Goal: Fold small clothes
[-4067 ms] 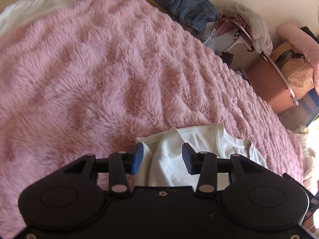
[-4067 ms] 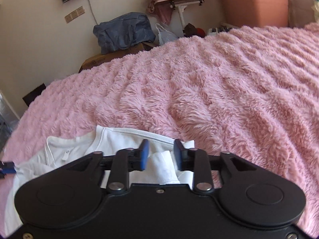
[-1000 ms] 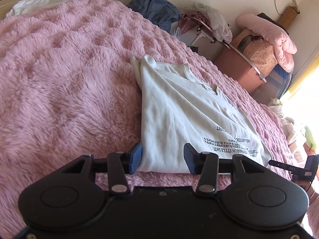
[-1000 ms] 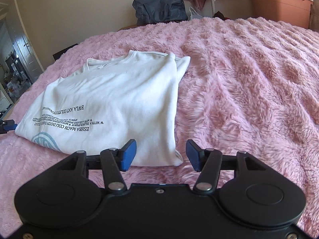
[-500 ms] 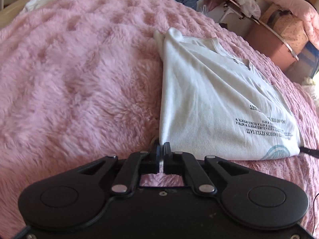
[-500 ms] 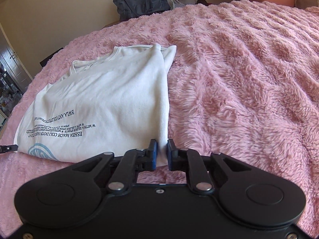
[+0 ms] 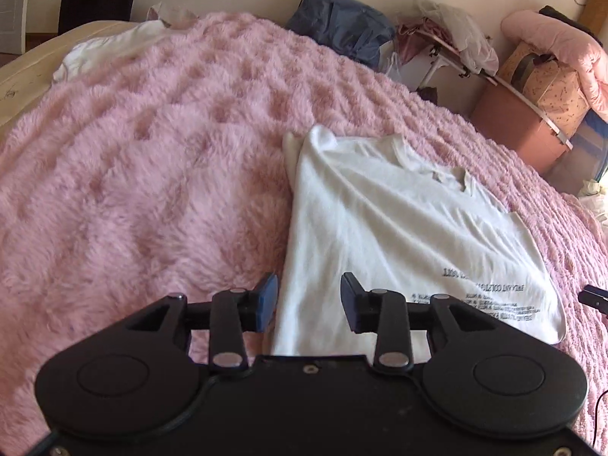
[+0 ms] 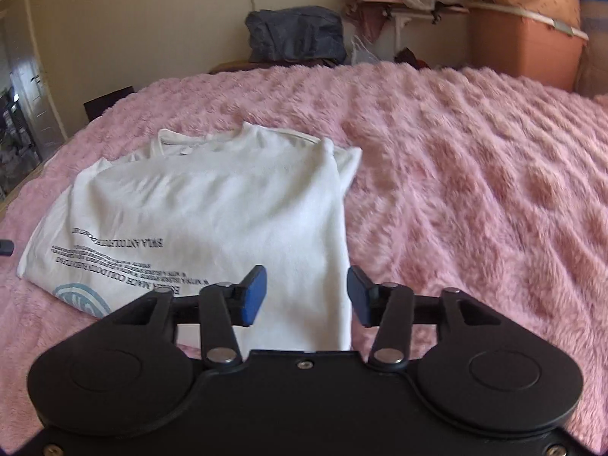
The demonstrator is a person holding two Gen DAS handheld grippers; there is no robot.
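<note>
A white T-shirt (image 7: 380,228) with black lettering and a blue round print lies on the pink fluffy blanket (image 7: 133,190), sleeves folded in and collar at the far end. My left gripper (image 7: 308,302) hangs just above the shirt's near left edge. Its jaws are opening, and the cloth lies below the gap, free of the pads. My right gripper (image 8: 306,298) is over the same T-shirt (image 8: 228,209) at its near right edge, jaws likewise opening and pads clear of the fabric. The near hem is hidden under both gripper bodies.
Another white garment (image 7: 110,49) lies at the bed's far left corner. Beyond the bed stand a dark blue bag (image 8: 296,34), a rack piled with clothes (image 7: 456,38) and an orange-brown storage box (image 8: 524,49). Pink blanket (image 8: 475,190) stretches right of the shirt.
Half a second ago both grippers were shut on the shirt's near hem corners. Now both have let go, stand open, and have risen a little above the cloth.
</note>
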